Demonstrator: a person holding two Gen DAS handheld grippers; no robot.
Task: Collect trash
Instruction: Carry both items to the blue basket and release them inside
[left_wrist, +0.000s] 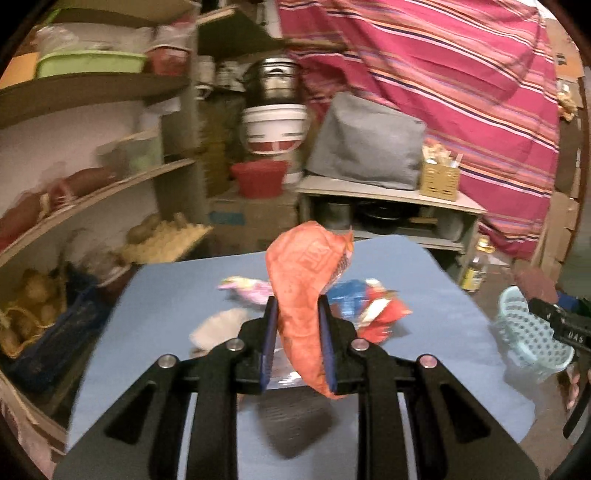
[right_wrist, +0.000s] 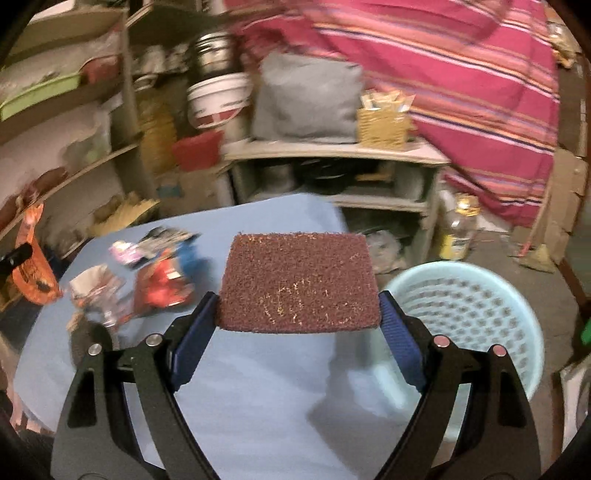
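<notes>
Your left gripper is closed tight on one orange snack wrapper, which it holds up above the blue table. Your right gripper stands wide and grips one dark red scouring pad by its two side edges, also above the table. One light blue perforated basket stands on the floor just beside the right edge of the table; what I see of its inside holds nothing. Near the far left part of the table lies a small heap of wrappers: one pink, one red, one blue, one whitish, and perhaps more, because blur hides the exact count. Behind the table, one yellow woven box on the grey shelf unit holds some paper packets.
</notes>
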